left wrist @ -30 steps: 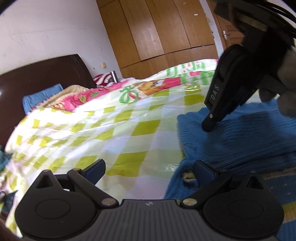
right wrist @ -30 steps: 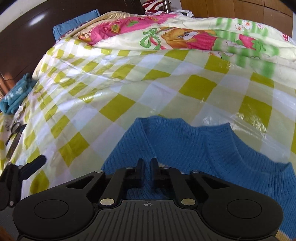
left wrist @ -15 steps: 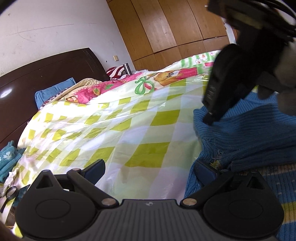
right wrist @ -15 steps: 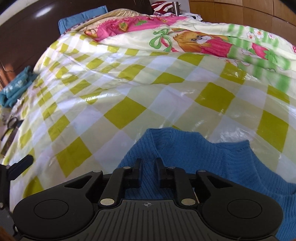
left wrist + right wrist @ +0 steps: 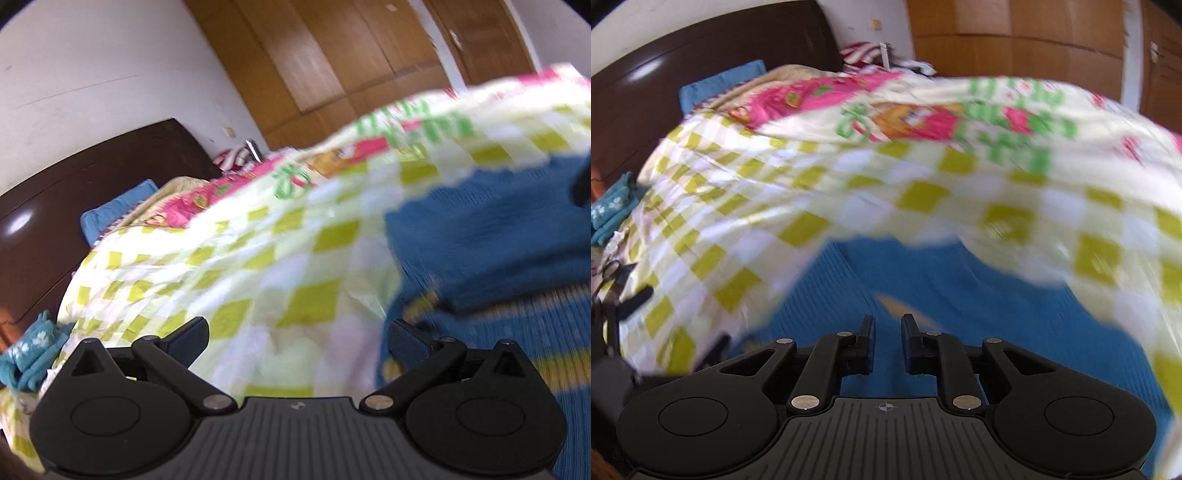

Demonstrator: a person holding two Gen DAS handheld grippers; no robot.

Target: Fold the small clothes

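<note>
Right tongs (image 5: 887, 334) just parting, nothing pinched, above blue sweater (image 5: 979, 306), left tongs (image 5: 297, 338) spread wide

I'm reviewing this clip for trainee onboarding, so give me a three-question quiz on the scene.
1. True or false: the right gripper pinches the blue ribbed knit sweater.
2. The sweater lies on: A) a yellow-and-white checked bedspread, B) a wooden floor, C) a chair.
3. How do the left gripper's jaws stand?

Key: 1 false, its jaws have just been opening and nothing is between them; 2 A; 3 wide open, holding nothing.
</note>
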